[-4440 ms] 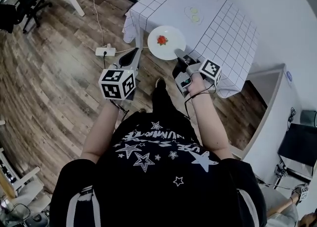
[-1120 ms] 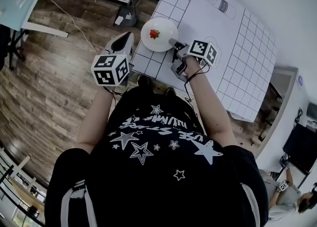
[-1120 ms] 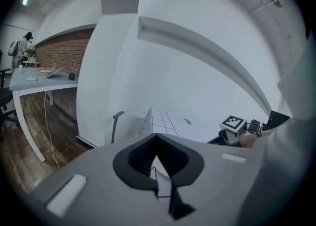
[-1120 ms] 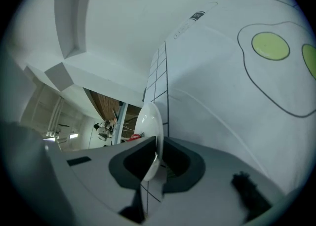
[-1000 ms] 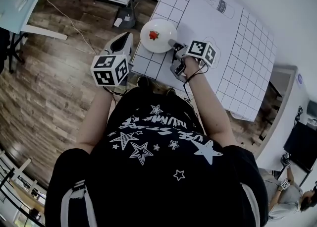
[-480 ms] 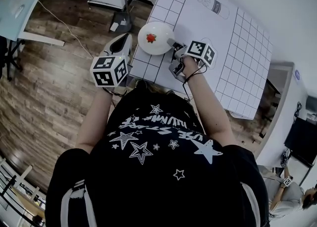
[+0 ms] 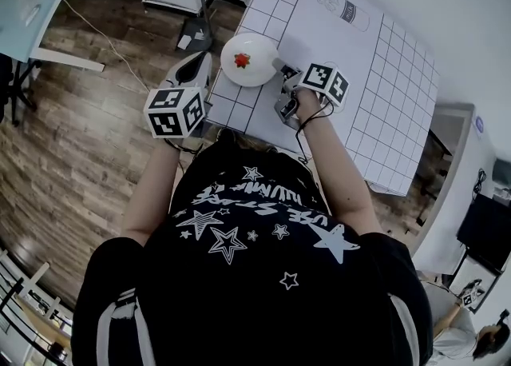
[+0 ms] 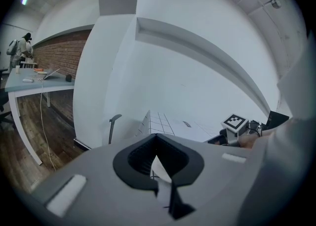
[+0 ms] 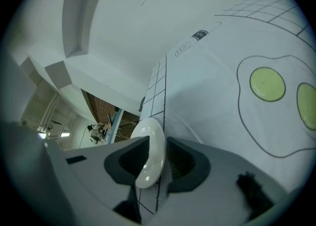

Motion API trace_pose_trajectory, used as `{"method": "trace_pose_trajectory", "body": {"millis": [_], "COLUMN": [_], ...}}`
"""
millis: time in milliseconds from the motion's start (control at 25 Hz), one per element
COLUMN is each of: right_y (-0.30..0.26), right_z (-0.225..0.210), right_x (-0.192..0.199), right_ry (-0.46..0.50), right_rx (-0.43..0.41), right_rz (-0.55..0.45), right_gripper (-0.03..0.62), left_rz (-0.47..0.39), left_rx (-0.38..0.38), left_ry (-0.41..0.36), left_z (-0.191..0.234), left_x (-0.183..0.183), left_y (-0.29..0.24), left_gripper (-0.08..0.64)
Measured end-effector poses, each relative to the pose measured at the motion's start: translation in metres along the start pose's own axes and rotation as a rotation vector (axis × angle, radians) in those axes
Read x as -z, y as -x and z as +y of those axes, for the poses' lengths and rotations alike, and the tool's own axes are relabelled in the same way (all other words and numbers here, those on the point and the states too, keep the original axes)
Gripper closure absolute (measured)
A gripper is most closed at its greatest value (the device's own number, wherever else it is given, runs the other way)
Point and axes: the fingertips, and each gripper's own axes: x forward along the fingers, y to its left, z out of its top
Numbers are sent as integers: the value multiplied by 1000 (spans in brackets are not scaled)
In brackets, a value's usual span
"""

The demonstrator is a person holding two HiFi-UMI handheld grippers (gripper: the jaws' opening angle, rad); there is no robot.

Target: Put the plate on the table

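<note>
A white plate (image 7: pixel 254 67) with a small red piece of food (image 7: pixel 242 59) sits at the near left edge of the white grid-cloth table (image 7: pixel 375 93). My right gripper (image 7: pixel 281 69) is at the plate's right rim. In the right gripper view the plate's rim (image 9: pixel 150 156) stands between the jaws of that gripper (image 9: pixel 157 140), which are opening, with a gap showing beside the rim. My left gripper (image 7: pixel 204 61) hovers left of the table edge, off the plate. In its own view the left gripper (image 8: pixel 157 137) looks shut on nothing.
The cloth carries a fried-egg drawing (image 9: pixel 269 84) and a bottle drawing (image 7: pixel 343 6). A grey stand (image 7: pixel 200 1) and a cable lie on the wood floor (image 7: pixel 72 141) left of the table. A pale desk (image 7: pixel 28 5) is at the far left.
The plate and my right gripper have shifted slightly left and farther over the cloth in the last second. My left gripper has stayed beside the table edge.
</note>
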Motion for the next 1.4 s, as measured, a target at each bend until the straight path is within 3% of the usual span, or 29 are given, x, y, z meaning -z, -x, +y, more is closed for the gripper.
{"method": "trace_pose_trajectory", "body": {"millis": [200, 440, 600, 960, 1400], "right_y": [14, 48, 71, 132, 158], "right_z": [-1, -4, -5, 6, -5], "right_x": [-6, -20, -23, -1, 13], "right_ry": [44, 46, 104, 249, 371], "right_rx": [-17, -115, -182, -371, -440], "right_rz": [-5, -31, -2, 78, 184], "right_gripper": [477, 479, 525, 563, 574], "left_rz": [5, -18, -29, -73, -104], "left_rx": [-20, -44, -63, -120, -209], "left_ry": [-10, -17, -29, -23, 15], "left_z": [-13, -52, -84, -153, -203], "left_x": [2, 3, 11, 30, 44], "left_y": [2, 7, 15, 34, 52], "left_gripper": [551, 551, 551, 551, 551]}}
